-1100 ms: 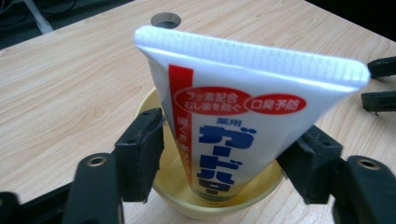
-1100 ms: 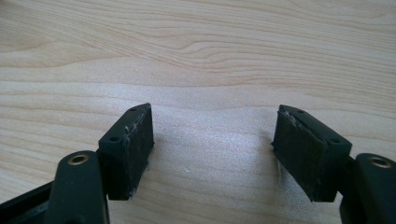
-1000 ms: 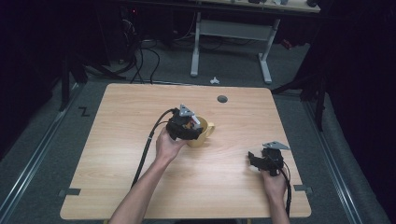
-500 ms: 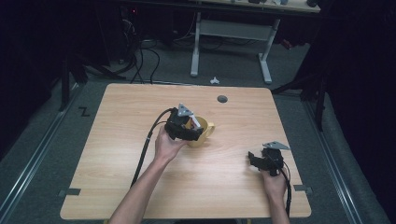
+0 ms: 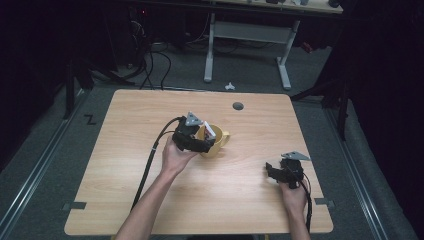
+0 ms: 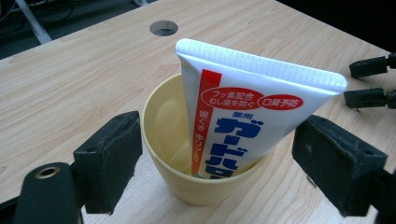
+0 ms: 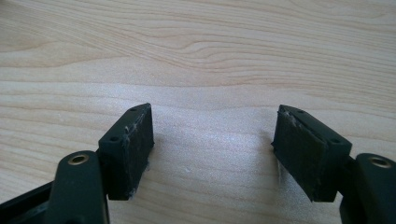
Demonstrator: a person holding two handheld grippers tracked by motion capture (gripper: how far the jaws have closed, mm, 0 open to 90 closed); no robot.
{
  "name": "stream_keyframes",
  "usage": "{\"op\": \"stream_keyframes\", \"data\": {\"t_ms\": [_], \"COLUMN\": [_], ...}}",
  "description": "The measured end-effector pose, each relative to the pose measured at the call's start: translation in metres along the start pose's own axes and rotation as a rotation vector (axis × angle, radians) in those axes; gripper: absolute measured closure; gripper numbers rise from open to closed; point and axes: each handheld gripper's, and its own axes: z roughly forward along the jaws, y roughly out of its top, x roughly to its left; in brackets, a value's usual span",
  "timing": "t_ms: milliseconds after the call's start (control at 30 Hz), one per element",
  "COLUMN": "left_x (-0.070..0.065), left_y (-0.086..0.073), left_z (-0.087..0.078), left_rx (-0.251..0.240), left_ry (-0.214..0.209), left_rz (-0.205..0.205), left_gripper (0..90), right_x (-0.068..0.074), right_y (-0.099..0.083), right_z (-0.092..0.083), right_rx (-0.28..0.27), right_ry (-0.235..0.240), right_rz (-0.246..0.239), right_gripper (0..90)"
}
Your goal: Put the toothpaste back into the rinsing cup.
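Toothpaste tube (image 6: 243,116) in cup (image 6: 161,116), between open left gripper (image 6: 215,154) jaws.

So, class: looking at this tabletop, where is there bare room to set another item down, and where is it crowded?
Free: the left side of the table, from the left gripper's cable to the edge; the far strip around the round hole; the near middle between the two forearms. Crowded: the centre, where the left gripper brackets the yellow cup holding the toothpaste tube, and the right gripper near the right edge.

a lab: bare test table (image 5: 150,200), floor cables (image 5: 150,65), dark surroundings.
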Motion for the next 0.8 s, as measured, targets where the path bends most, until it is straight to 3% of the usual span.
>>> {"op": "stream_keyframes", "data": {"t_ms": [500,800], "left_x": [0.012,0.015], "left_y": [-0.014,-0.017], "left_z": [-0.026,-0.037], "left_rx": [-0.051,-0.067], "left_ry": [0.023,0.031], "left_rz": [-0.047,-0.054], "left_gripper": [20.2,21.1], "right_x": [0.0,0.0], "right_y": [0.0,0.0], "right_z": [0.0,0.0], "right_rx": [0.0,0.0], "right_ry": [-0.001,0.0], "right_rz": [0.0,0.0], "right_gripper": [29.0,29.0]}}
